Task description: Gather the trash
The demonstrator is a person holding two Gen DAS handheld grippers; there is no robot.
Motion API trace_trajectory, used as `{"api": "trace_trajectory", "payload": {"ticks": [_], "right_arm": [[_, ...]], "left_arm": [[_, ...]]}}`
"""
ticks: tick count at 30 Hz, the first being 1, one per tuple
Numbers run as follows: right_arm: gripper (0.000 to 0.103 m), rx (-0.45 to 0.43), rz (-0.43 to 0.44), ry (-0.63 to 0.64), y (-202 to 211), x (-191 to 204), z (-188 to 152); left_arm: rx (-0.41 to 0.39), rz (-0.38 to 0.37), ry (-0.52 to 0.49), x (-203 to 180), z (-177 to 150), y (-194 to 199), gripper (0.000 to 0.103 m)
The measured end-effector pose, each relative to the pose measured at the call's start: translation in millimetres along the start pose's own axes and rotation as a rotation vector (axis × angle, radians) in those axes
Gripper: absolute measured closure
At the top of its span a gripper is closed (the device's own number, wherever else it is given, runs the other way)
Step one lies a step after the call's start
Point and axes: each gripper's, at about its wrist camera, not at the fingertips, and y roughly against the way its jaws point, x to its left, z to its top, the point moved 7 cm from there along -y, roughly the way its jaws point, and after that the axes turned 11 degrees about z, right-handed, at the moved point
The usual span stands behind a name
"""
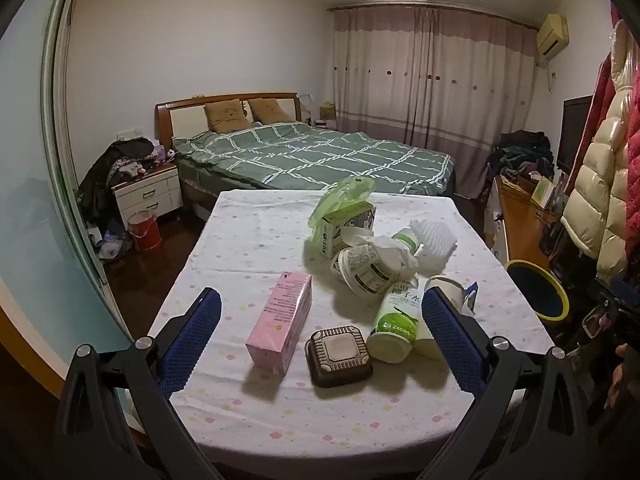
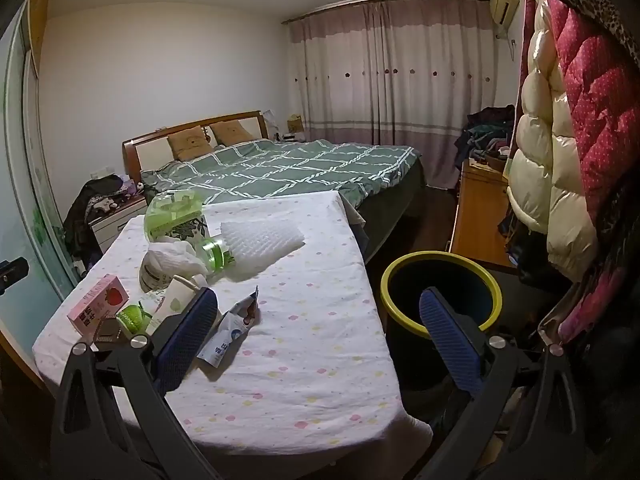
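We list: bin (image 2: 404,280), yellow-rimmed, on the floor off the desk's (image 2: 304,360) right edge, its inside dark; trash heap (image 1: 368,256) mid-desk, pink carton (image 1: 280,320) near front edge; left hand-held gripper (image 1: 322,338) and right hand-held gripper (image 2: 320,338) both spread apart, empty

Table's (image 2: 304,360) near right end lies bare — trash pile (image 1: 372,256) crowds the left, bin (image 2: 440,292) beside it.
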Motion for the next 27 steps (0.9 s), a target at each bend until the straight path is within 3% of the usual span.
{"api": "trace_trajectory", "payload": {"ticks": [27], "right_arm": [[0.006,0.004,0.004,-0.004,-2.8,-2.5,-5.1]], "left_arm": [[0.003,-0.012,-0.01,-6.1,-0.2,-0.7,0.004]]}}
